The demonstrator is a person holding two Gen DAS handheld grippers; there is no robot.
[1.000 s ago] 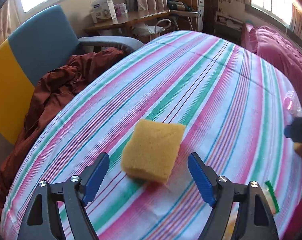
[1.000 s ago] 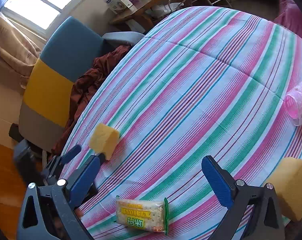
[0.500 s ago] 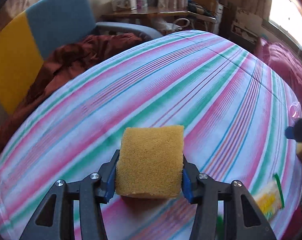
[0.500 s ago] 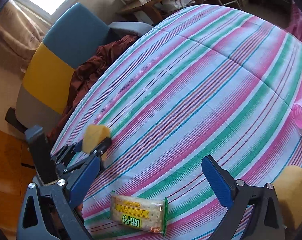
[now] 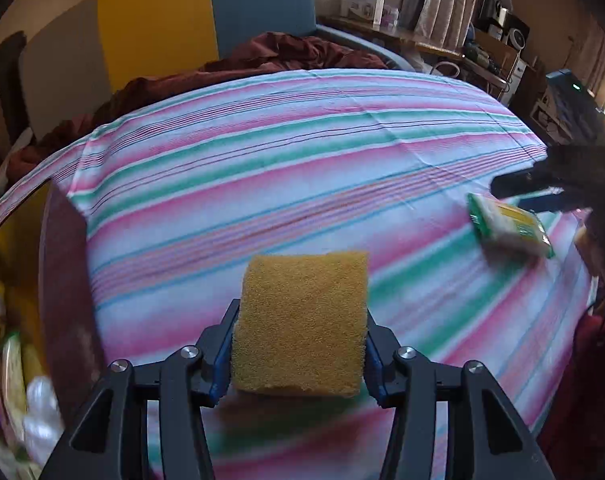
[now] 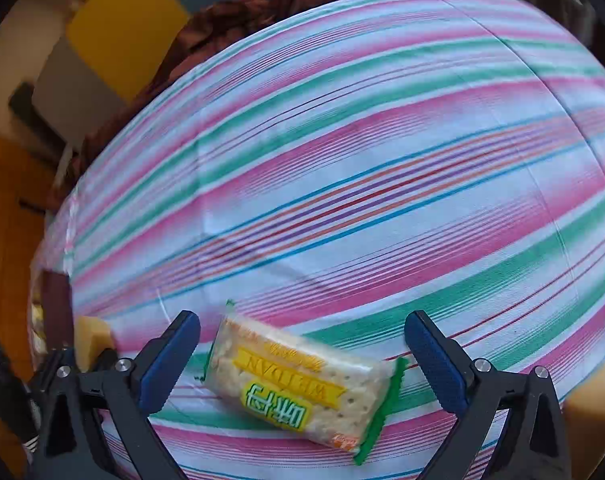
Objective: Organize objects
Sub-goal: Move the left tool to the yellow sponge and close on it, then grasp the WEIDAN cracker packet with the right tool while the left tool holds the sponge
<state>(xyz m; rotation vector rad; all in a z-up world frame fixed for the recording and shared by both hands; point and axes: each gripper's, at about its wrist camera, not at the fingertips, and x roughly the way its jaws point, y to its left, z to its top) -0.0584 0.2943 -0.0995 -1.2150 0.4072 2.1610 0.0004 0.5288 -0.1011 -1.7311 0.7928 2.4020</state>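
Looks like a lived-in home, prob. a bedroom/living rm. A striped cloth in pink, green & white covers a wide soft surface, w/ a rumpled dark-red blanket piled at its far edge. Behind that: an armchair w/ yellow & blue panels. Curtains hang by a window; a cluttered wooden side table holds boxes & small appliances. Wood floor shows at left.

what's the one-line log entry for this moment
left gripper: shut on sponge, lifted | right gripper: open over cracker pack, not gripped | pack on striped cloth
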